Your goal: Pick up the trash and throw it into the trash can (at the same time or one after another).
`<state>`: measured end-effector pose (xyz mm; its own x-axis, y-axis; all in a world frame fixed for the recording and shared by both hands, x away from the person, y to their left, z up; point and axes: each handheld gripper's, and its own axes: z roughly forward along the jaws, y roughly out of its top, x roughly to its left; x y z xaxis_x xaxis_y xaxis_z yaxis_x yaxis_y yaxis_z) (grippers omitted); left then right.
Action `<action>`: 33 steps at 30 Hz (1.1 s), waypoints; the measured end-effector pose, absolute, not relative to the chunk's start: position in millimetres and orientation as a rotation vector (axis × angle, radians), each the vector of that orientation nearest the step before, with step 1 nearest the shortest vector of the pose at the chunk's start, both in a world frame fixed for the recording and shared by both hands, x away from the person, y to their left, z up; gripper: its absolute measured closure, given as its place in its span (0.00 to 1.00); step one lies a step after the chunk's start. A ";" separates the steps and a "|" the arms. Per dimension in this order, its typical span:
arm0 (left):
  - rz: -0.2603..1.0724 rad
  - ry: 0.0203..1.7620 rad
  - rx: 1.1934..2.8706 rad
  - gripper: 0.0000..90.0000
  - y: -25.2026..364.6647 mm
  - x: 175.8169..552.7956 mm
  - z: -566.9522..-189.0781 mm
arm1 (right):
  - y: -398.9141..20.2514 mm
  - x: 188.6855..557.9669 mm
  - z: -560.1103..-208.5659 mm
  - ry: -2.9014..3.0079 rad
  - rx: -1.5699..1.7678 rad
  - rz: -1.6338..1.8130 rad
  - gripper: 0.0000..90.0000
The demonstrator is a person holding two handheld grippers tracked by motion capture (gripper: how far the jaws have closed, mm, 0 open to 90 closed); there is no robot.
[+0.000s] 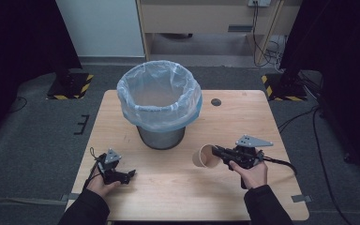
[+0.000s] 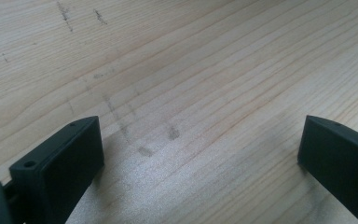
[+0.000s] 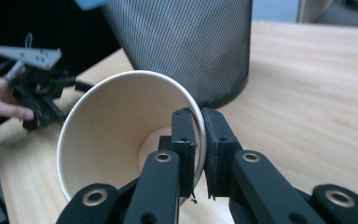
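Right gripper view has the right gripper [image 3: 198, 154] with its fingers pinched shut on the rim wall of a tan paper cup [image 3: 116, 140], one finger inside and one outside, so the cup hangs sideways near the mesh metal bin [image 1: 161, 136] with its blue plastic liner [image 1: 159, 93], likely for dropping in. Resting on the pale wooden worktop [image 1: 178, 187], the left gripper [image 1: 130, 175] has its fingers spread wide, holding nothing.
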<state>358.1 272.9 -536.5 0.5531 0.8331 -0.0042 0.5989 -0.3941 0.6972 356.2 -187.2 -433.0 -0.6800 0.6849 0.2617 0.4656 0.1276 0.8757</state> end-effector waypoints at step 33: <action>0.460 1.146 2.132 0.00 272.9 358.1 -536.5 | -234.5 347.0 -370.0 1.666 1.117 1.866 0.94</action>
<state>358.1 272.9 -536.5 0.5530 0.8332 -0.0042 0.5990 -0.3941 0.6971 347.0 -234.5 -370.0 -0.6012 0.7424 0.2956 0.2097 -0.2103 0.9549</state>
